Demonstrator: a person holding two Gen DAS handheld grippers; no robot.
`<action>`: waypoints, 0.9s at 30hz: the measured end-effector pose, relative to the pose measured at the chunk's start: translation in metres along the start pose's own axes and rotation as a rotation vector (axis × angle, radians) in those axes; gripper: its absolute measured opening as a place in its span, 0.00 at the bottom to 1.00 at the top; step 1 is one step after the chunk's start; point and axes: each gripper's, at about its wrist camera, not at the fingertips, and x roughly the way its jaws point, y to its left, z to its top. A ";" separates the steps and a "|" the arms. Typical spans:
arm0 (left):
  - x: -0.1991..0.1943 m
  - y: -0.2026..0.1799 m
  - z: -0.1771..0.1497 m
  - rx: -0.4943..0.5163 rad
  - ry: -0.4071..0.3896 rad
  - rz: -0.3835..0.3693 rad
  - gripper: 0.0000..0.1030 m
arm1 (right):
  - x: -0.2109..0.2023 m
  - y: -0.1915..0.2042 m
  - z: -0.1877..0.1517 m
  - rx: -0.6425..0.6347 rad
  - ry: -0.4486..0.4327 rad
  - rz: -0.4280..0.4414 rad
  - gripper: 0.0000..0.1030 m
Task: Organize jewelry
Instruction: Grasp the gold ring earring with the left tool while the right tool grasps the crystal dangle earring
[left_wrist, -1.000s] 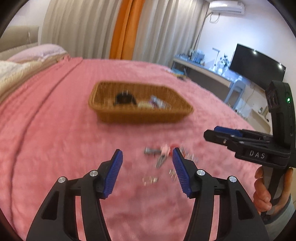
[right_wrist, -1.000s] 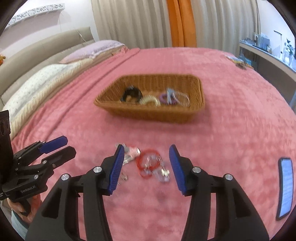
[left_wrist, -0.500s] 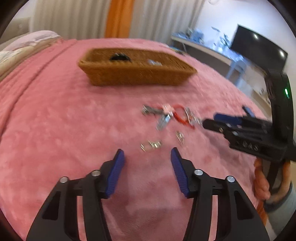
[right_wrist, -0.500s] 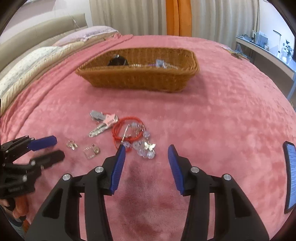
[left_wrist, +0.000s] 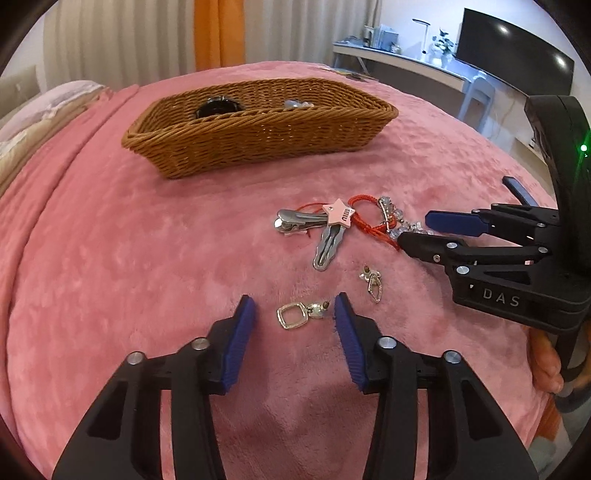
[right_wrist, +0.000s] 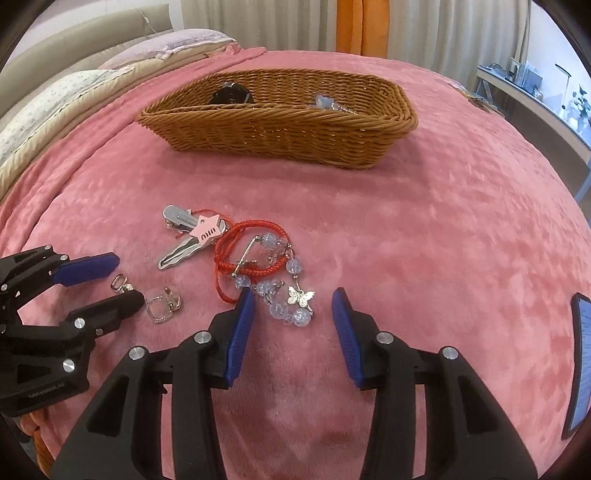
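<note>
Loose jewelry lies on the pink bedspread in front of a wicker basket (left_wrist: 258, 147) (right_wrist: 280, 136). My left gripper (left_wrist: 295, 317) is open, low over the cover, its pads either side of a square silver earring (left_wrist: 295, 315). A second earring (left_wrist: 372, 281) lies just right of it. My right gripper (right_wrist: 291, 306) is open, its pads astride a clear bead bracelet with a butterfly charm (right_wrist: 291, 299). A red cord bracelet (right_wrist: 251, 251) and silver hair clips with a pink star (right_wrist: 192, 236) lie just beyond. The basket holds a black item (right_wrist: 231, 94) and some beads.
Pillows (right_wrist: 74, 88) lie along the bed's left side. A phone (right_wrist: 581, 362) lies on the cover at the right edge of the right wrist view. A desk and a monitor (left_wrist: 517, 70) stand beyond the bed on the right.
Both grippers have dropped lower and come closer to the jewelry. The left one now straddles the square earring and the right one straddles the bead bracelet. Both stay open.
</note>
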 end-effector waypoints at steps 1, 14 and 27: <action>-0.001 0.000 -0.002 0.003 -0.007 -0.002 0.33 | 0.000 0.000 -0.001 0.000 -0.001 0.013 0.25; -0.007 -0.007 -0.007 0.023 -0.040 -0.014 0.24 | -0.013 -0.002 -0.008 0.018 -0.029 0.080 0.07; -0.030 -0.014 -0.014 0.043 -0.128 -0.003 0.24 | -0.050 -0.021 -0.015 0.116 -0.073 0.194 0.07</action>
